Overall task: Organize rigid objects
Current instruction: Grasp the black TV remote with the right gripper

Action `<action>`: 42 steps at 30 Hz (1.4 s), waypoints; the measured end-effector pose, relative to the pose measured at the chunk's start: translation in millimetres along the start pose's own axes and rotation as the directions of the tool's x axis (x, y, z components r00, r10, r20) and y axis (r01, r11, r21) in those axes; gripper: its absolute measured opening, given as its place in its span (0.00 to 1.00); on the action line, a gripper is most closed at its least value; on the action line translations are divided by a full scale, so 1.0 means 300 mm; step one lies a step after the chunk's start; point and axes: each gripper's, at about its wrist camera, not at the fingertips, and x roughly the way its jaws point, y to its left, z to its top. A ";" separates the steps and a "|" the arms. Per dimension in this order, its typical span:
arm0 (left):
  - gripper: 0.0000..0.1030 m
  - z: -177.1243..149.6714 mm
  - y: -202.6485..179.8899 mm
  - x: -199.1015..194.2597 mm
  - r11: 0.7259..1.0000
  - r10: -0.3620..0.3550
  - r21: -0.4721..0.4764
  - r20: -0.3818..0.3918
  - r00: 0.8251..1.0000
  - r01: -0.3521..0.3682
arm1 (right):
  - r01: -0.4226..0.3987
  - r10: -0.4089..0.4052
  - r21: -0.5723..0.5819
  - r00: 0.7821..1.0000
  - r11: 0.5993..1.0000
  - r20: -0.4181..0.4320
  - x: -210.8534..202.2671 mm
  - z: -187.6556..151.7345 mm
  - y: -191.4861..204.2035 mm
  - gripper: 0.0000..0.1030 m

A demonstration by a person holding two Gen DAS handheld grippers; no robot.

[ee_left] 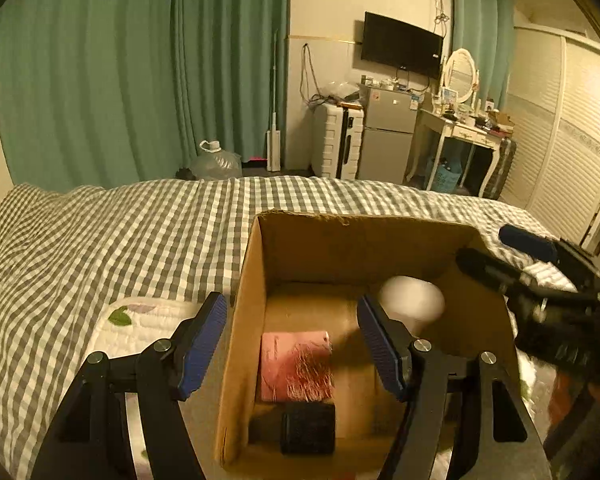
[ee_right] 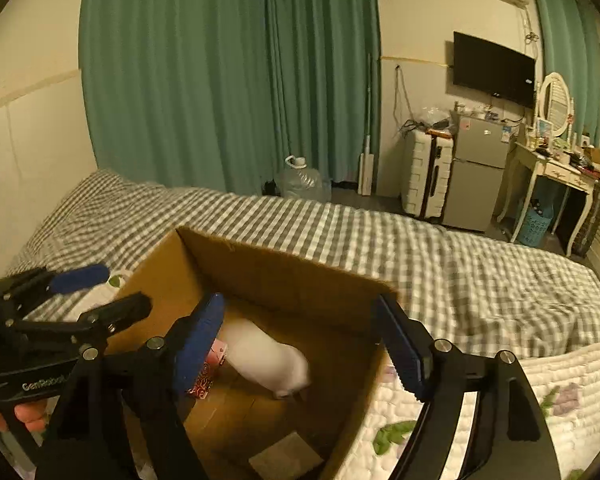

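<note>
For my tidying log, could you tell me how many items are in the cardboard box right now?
3: a white item at the far side, a pink packet in the middle, and a black cylinder nearest the left camera. The box walls and grippers may hide more.

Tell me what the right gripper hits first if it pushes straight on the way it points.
Most likely the white object lying in the cardboard box. The right gripper has open jaws aimed into the box with nothing between them. Depth is unclear, so the box floor could come first.
</note>
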 end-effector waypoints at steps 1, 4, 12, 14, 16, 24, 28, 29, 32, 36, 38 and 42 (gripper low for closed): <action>0.68 -0.006 -0.003 -0.029 1.000 0.004 0.003 0.006 1.000 -0.004 | 0.001 -0.001 -0.003 1.000 1.000 0.004 -0.027 0.001 0.000 0.75; 0.69 -0.023 -0.018 -0.146 0.999 0.032 0.036 0.034 0.999 -0.033 | 0.014 -0.014 -0.022 1.000 1.000 0.000 -0.137 -0.005 0.017 0.76; 0.70 -0.180 -0.006 -0.397 0.997 0.070 0.018 0.015 0.997 -0.070 | -0.022 0.020 -0.092 1.000 0.996 -0.020 -0.433 -0.145 0.089 0.76; 0.69 -0.249 -0.003 -0.441 0.996 0.085 0.018 0.004 0.996 -0.085 | -0.035 0.032 -0.108 0.999 0.994 -0.028 -0.472 -0.191 0.114 0.76; 0.70 -0.303 -0.008 -0.465 0.995 0.095 0.027 -0.005 0.995 -0.095 | -0.059 0.054 -0.108 0.997 0.992 -0.051 -0.493 -0.248 0.143 0.76; 0.70 -0.551 -0.014 -0.454 0.996 0.093 0.015 -0.101 0.990 -0.092 | -0.133 0.102 -0.138 0.972 0.981 -0.211 -0.382 -0.500 0.263 0.76; 0.69 -0.615 -0.027 -0.453 0.994 0.109 0.040 -0.119 0.987 -0.105 | -0.153 0.092 -0.181 0.948 0.972 -0.304 -0.304 -0.600 0.319 0.75; 0.69 -0.626 -0.031 -0.452 0.993 0.114 0.038 -0.125 0.986 -0.111 | -0.170 0.101 -0.196 0.942 0.966 -0.320 -0.292 -0.616 0.333 0.74; 0.70 -0.643 -0.031 -0.436 0.991 0.131 0.037 -0.147 0.980 -0.127 | -0.187 0.099 -0.231 0.933 0.955 -0.347 -0.259 -0.651 0.363 0.71; 0.70 -0.651 -0.005 -0.410 0.988 0.156 0.009 -0.181 0.971 -0.157 | -0.245 0.134 -0.239 0.905 0.939 -0.403 -0.201 -0.701 0.408 0.63; 0.70 -0.656 0.017 -0.402 0.986 0.158 -0.021 -0.199 0.967 -0.166 | -0.260 0.137 -0.254 0.898 0.932 -0.419 -0.182 -0.720 0.432 0.60; 0.70 -0.658 0.039 -0.388 0.982 0.167 -0.052 -0.226 0.960 -0.184 | -0.253 0.120 -0.284 0.903 0.925 -0.413 -0.142 -0.730 0.461 0.59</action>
